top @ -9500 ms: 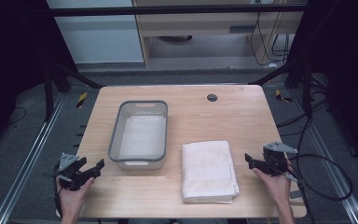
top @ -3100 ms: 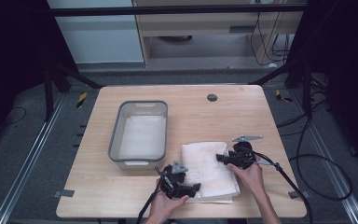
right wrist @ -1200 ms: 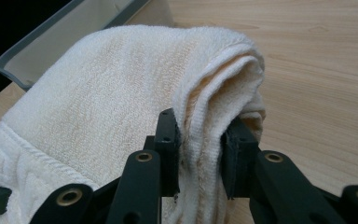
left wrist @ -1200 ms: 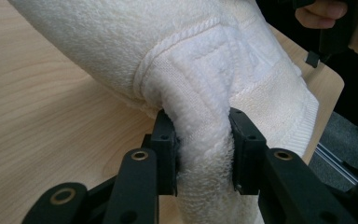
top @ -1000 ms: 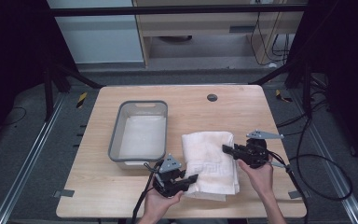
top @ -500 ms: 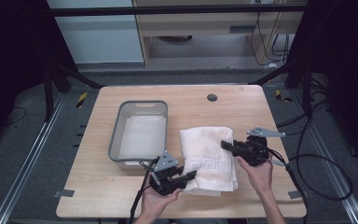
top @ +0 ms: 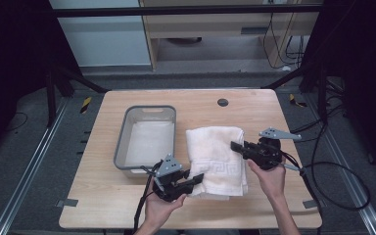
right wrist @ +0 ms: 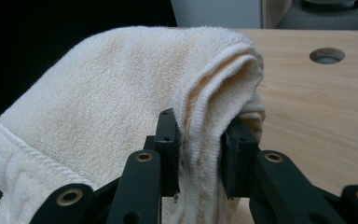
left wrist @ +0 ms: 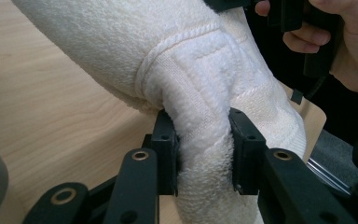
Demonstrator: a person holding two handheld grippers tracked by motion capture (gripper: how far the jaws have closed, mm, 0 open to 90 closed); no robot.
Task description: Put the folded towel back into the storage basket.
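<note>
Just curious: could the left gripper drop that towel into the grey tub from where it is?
Probably yes. The grey tub sits open right beside the left gripper, nothing between, though the right gripper also grips the towel.

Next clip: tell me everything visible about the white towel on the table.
The towel is white terry cloth, folded into several layers, with a woven key-pattern band and a corded hem near its near end. It lies right of the grey bin on the wooden table, bunched and partly lifted. The left tongs are clamped on its thick near-left corner, the right tongs on a folded edge at its right side, both shut on the cloth.
</note>
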